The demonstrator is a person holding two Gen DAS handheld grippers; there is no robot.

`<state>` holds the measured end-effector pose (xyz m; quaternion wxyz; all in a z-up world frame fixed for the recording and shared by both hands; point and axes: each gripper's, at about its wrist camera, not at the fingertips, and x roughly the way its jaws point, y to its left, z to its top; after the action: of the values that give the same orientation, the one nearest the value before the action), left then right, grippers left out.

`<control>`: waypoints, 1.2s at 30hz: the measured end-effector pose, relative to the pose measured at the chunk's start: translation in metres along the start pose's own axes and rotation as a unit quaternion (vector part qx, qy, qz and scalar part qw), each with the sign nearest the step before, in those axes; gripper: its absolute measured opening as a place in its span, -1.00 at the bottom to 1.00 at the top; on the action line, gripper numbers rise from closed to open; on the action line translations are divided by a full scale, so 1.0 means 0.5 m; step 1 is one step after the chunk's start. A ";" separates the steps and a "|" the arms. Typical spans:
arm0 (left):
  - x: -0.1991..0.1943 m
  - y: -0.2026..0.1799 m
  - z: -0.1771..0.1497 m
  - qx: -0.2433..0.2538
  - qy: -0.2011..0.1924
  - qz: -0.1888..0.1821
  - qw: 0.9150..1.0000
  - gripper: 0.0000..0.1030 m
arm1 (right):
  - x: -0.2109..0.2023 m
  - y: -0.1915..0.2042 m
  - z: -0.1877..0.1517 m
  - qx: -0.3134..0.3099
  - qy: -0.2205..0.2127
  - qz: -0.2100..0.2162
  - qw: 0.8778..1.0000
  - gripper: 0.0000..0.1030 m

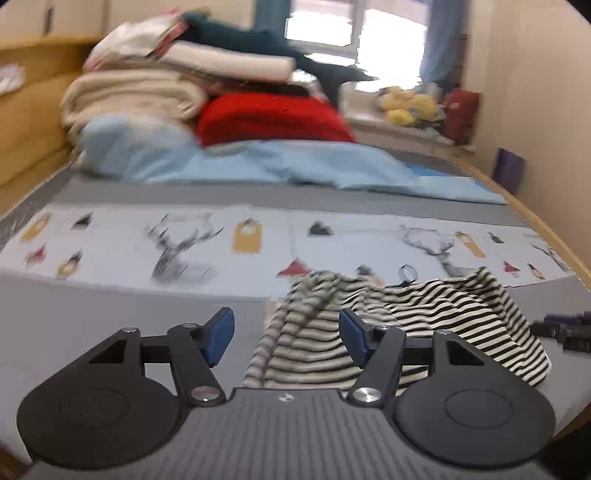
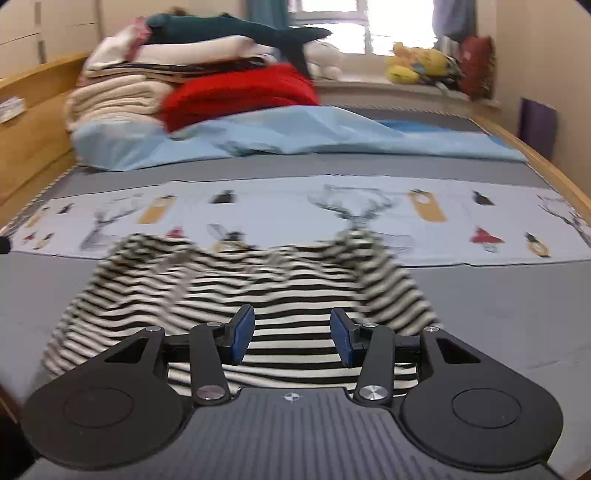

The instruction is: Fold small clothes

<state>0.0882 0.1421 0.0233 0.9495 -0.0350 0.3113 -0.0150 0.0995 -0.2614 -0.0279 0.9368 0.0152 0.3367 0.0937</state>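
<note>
Two black grippers with blue pads, both wide apart, holding nothing. Left gripper point(image 1: 286, 334) above left edge of black-and-white striped cloth top point(image 1: 406, 325). Right gripper point(image 2: 291, 338) above its middle. Striped top lies rumpled on grey bed mat point(image 2: 498, 314), sleeves bunched toward 12 o'clock. Step looks like between folds. Next move: likely pinch one edge, fold over.

A wooden-framed bed point(image 2: 554, 166) with a grey mattress point(image 2: 498, 314) fills the room. Folded blankets point(image 2: 118, 96) and a red cushion point(image 2: 236, 96) are piled at its far end. Daylight pours through a window point(image 2: 332, 22) with blue curtains point(image 1: 439, 40); beige walls point(image 2: 546, 55) flank it.
</note>
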 end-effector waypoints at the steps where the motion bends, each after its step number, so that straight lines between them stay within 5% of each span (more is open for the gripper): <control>1: -0.014 0.010 -0.002 -0.012 -0.014 0.003 1.000 0.31 | -0.003 0.028 -0.005 -0.008 -0.002 0.009 1.000 -0.08; 5: -0.045 0.041 -0.006 -0.055 -0.044 0.015 0.997 0.32 | -0.001 0.138 -0.020 -0.051 -0.008 0.045 0.998 -0.14; 7: -0.051 0.058 -0.006 -0.074 -0.052 0.020 0.996 0.32 | 0.014 0.187 -0.028 -0.070 -0.005 0.076 0.995 -0.66; 9: -0.059 0.076 -0.003 -0.093 -0.055 0.017 0.994 0.32 | 0.028 0.239 -0.035 -0.091 -0.002 0.106 0.990 -0.73; 17: -0.057 0.124 0.000 -0.122 -0.048 0.033 0.991 0.37 | 0.108 0.427 -0.092 -0.178 0.046 0.182 0.966 -0.68; 19: -0.052 0.133 0.000 -0.126 -0.044 0.037 0.990 0.37 | 0.131 0.466 -0.110 -0.209 0.062 0.190 0.957 -0.44; 25: -0.040 0.158 -0.004 -0.138 -0.028 0.043 0.989 0.37 | 0.175 0.532 -0.150 -0.271 0.086 0.194 0.939 -0.11; 32: -0.021 0.171 -0.007 -0.139 -0.001 0.041 0.989 0.37 | 0.213 0.577 -0.191 -0.333 0.116 0.192 0.916 0.05; 34: -0.017 0.170 -0.007 -0.138 0.002 0.037 0.990 0.37 | 0.214 0.583 -0.195 -0.338 0.111 0.194 0.914 0.07; 36: -0.012 0.168 -0.007 -0.137 0.006 0.034 0.990 0.37 | 0.213 0.586 -0.197 -0.346 0.104 0.194 0.912 -0.21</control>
<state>0.0815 0.2262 0.0176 0.9337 -0.1542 0.3176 0.0600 0.0690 0.0429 -0.1440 0.8067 -0.2542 0.3689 0.3854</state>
